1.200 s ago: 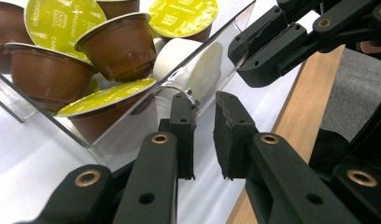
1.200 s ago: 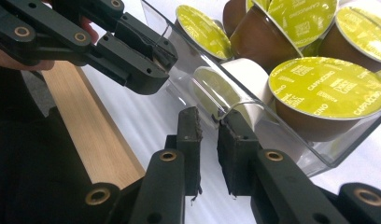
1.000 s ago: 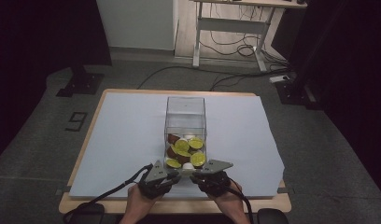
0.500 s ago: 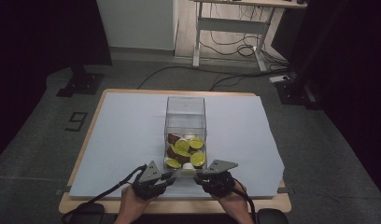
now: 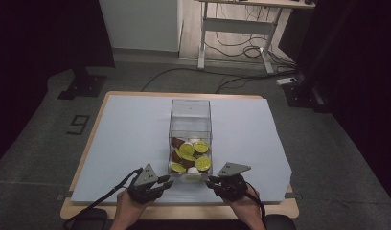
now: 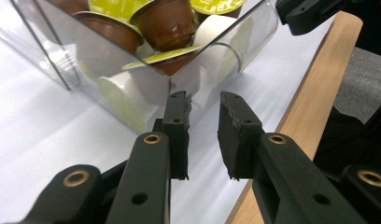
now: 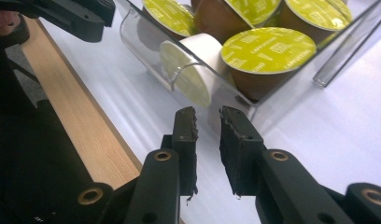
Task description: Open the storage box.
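A clear plastic box [image 5: 190, 125] stands on the white sheet at the table's middle. Its near end holds several coffee capsules [image 5: 187, 149], brown and white ones with lime-green lids. My left gripper [image 5: 166, 183] sits just left of the box's near end, and my right gripper [image 5: 210, 181] just right of it. In the left gripper view the jaws stand a little apart with nothing between them, a short way from the box's corner [image 6: 170, 79]. The right gripper [image 7: 208, 114] likewise has a narrow empty gap, pointing at a white capsule [image 7: 198, 70] behind the box's wall.
The white sheet [image 5: 131, 139] covers a wooden table whose front edge [image 5: 184, 209] runs just behind both hands. Dark floor, cables [image 5: 241, 50] and desk legs lie beyond the table. In each gripper view the other gripper shows at a top corner.
Both hands have drifted slightly outward and back toward the table's front edge. The box and capsules have not moved.
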Demonstrator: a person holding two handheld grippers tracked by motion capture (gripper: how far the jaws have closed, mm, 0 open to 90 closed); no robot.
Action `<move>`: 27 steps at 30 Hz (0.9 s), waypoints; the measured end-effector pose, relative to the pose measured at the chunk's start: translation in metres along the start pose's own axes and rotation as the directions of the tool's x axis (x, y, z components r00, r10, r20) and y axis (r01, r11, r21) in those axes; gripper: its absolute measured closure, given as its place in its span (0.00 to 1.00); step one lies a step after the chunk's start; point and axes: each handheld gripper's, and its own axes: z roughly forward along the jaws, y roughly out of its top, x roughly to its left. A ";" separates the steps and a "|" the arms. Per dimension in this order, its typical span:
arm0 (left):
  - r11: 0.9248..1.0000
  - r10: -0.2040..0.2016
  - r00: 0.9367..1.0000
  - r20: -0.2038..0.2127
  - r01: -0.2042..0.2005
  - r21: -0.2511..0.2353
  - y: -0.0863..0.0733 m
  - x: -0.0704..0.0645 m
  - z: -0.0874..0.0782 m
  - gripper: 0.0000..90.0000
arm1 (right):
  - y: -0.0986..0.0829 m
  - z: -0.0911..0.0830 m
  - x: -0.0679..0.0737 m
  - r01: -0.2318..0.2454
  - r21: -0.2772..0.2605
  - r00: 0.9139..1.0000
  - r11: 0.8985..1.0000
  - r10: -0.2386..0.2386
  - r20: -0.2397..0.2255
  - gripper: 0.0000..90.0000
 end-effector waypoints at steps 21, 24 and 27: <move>0.999 -0.035 0.999 -0.033 0.034 -0.005 -0.002 0.024 -0.011 0.81 | -0.001 -0.016 -0.024 -0.078 -0.027 0.996 0.997 0.079 0.045 0.87; 0.999 -0.039 0.998 -0.042 0.039 -0.008 -0.001 0.029 -0.012 0.81 | 0.000 -0.016 -0.031 -0.092 -0.037 0.995 0.995 0.094 0.043 0.87; 0.999 -0.049 0.997 -0.057 0.048 -0.017 0.000 0.036 -0.014 0.81 | 0.001 -0.014 -0.038 -0.100 -0.039 0.994 0.994 0.101 0.041 0.86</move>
